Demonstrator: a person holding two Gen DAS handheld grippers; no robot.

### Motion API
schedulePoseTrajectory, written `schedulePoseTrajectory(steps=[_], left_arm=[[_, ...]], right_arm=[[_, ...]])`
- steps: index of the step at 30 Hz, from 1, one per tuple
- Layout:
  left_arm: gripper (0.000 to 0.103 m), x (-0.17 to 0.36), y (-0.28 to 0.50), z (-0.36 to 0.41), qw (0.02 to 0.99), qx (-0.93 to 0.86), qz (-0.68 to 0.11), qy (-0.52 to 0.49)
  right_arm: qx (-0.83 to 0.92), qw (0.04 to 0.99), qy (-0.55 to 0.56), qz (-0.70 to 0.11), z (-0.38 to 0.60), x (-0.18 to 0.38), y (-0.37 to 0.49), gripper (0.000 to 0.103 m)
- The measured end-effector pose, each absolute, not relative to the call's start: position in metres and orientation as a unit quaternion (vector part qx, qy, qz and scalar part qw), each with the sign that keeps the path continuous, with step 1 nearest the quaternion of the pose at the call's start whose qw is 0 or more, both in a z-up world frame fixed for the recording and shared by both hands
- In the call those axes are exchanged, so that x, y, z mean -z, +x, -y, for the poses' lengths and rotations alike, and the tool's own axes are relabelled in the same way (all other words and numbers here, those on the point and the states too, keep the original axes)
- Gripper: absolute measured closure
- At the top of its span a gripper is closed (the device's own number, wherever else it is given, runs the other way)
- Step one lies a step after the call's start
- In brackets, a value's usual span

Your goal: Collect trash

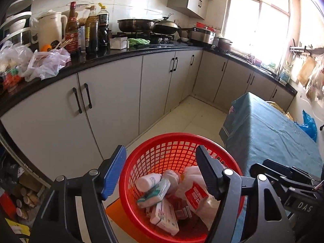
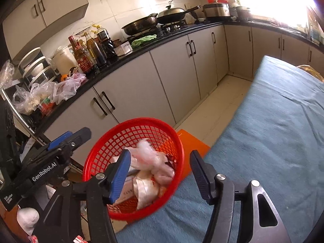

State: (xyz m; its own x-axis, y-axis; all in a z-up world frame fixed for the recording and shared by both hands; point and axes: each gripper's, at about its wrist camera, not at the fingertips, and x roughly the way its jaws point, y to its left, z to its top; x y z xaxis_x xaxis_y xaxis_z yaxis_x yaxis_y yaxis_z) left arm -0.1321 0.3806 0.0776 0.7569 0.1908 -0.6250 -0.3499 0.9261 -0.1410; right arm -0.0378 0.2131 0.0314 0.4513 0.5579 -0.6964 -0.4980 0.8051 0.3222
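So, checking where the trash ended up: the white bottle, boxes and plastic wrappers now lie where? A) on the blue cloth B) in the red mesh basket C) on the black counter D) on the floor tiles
B: the white bottle, boxes and wrappers lie inside the red mesh basket.

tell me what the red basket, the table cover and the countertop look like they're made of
Red basket: moulded plastic, judging by its open lattice wall and smooth glossy rim.
Table cover: teal woven or napped cloth, matte, with soft creases and a draped corner.
Countertop: dark polished stone or a lookalike; it mirrors the bottles and window light, so the exact material stays open.
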Motion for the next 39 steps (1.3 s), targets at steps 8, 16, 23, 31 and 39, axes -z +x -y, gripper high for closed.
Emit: schedulePoseTrajectory(steps=[8,16,23,31,39], left_arm=[[0.029,-0.085,-0.172,-0.371,0.929,-0.165,-0.294,-0.154],[0.020,-0.105,-0.219,-0.341,0.939,-0.212,-0.244,-0.117],[0.004,-0.131,-0.272,-0.310,0.945,-0.266,-0.179,-0.065],[0.002,-0.138,-0.318,-0.288,0.939,-0.308,-0.151,-0.022],[0.000,-0.116,-0.316,-0.289,0.943,-0.248,-0.211,-0.062]], right_arm=[[-0.298,0.859,0.037,-0.416,-0.189,-0.039,-0.069,0.036],[-0.281,0.877,0.012,-0.390,-0.164,-0.049,-0.113,0.035],[-0.262,0.891,0.017,-0.370,-0.133,-0.061,-0.154,0.032],[-0.260,0.897,0.013,-0.358,-0.122,-0.067,-0.193,0.030],[-0.267,0.898,-0.030,-0.347,-0.135,-0.065,-0.218,0.026]])
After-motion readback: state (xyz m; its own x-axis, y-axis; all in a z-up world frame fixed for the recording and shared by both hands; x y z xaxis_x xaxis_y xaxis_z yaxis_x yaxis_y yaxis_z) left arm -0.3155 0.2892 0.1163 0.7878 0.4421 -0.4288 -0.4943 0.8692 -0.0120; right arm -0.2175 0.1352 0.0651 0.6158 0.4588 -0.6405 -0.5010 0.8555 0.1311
